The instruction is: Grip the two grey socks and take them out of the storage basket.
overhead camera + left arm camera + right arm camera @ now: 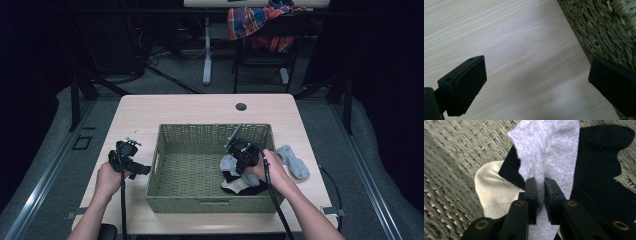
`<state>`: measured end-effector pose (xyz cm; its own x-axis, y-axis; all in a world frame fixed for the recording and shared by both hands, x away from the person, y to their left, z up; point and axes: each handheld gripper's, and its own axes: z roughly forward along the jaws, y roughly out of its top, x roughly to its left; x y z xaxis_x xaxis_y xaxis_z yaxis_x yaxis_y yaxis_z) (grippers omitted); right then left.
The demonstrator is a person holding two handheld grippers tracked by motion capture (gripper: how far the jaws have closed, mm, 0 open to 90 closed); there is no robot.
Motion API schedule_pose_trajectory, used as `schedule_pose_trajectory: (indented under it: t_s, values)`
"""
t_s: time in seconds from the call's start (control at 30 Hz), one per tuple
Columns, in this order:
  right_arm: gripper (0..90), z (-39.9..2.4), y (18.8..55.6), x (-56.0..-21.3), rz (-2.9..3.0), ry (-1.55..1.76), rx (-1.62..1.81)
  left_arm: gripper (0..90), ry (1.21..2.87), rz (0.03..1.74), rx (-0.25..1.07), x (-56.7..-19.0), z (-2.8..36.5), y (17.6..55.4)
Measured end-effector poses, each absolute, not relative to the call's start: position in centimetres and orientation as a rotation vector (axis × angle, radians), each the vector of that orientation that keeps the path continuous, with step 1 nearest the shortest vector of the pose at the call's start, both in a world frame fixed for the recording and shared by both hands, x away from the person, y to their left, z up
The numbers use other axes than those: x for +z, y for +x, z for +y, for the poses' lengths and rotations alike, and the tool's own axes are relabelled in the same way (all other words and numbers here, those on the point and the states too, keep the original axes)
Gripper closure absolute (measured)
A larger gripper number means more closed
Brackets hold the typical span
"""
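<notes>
A light wooden table (150, 107) seen from above, with a person's two forearms coming in from the near edge, each hand holding a two-jaw gripper.

At the left, the left gripper (131, 162) hovers over bare tabletop just outside the left wall of a woven green basket (167, 135). Its jaws stand wide apart with nothing between them; in the left gripper view the basket's wicker wall (604, 30) sits just beyond the right-hand jaw.

In the middle, the one basket holds a small pile of three socks at its right near corner: a cream sock (492, 190), a black sock (599, 170), and a pale grey sock (549, 147) draped on top.

The right gripper (539, 182) points down into the basket, its jaws pinched narrow on a fold of the pale grey sock. That sock's length runs straight away from the jaws in the right gripper view, lying across the black one. The right hand is plainly the nearer to the pile; the left is well apart, across the basket.

At the far right, a fourth sock, blue-grey (294, 161), lies on the table just outside the basket. Four socks in all.
</notes>
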<state>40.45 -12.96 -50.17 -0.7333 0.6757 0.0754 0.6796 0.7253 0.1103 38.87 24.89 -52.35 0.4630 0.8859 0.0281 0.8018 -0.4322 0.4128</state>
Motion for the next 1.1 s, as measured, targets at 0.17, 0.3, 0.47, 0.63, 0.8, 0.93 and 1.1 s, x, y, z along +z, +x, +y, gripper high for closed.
schedule_pose_trajectory:
  t_s: [0.17, 0.3, 0.47, 0.63, 0.8, 0.93, 1.1]
  values:
    - [84.2, -13.4, 39.9, -48.5, -2.889, -1.151, -0.286, 1.8, 2.374, 1.43, 0.343, -52.4, 24.9, 38.9]
    - [84.3, -13.9, 39.8, -47.4, -2.902, -1.155, -0.349, 1.8, 2.371, 1.431, 0.348, -52.3, 24.9, 38.9]
    - [84.3, -14.7, 40.0, -46.4, -2.911, -1.178, -0.387, 1.9, 2.369, 1.433, 0.349, -52.4, 24.9, 38.9]
    - [84.2, -15.3, 40.1, -45.3, -2.905, -1.211, -0.446, 1.8, 2.368, 1.434, 0.345, -52.4, 24.9, 38.9]
    - [84.0, -15.6, 39.9, -44.3, -2.917, -1.228, -0.496, 1.8, 2.369, 1.434, 0.344, -52.4, 24.9, 38.9]
    - [84.1, -15.8, 39.9, -43.7, -2.925, -1.23, -0.505, 1.8, 2.369, 1.433, 0.345, -52.4, 24.9, 38.9]
    - [84.2, -15.9, 39.6, -42.8, -2.935, -1.244, -0.532, 1.8, 2.369, 1.433, 0.344, -52.4, 24.9, 38.9]
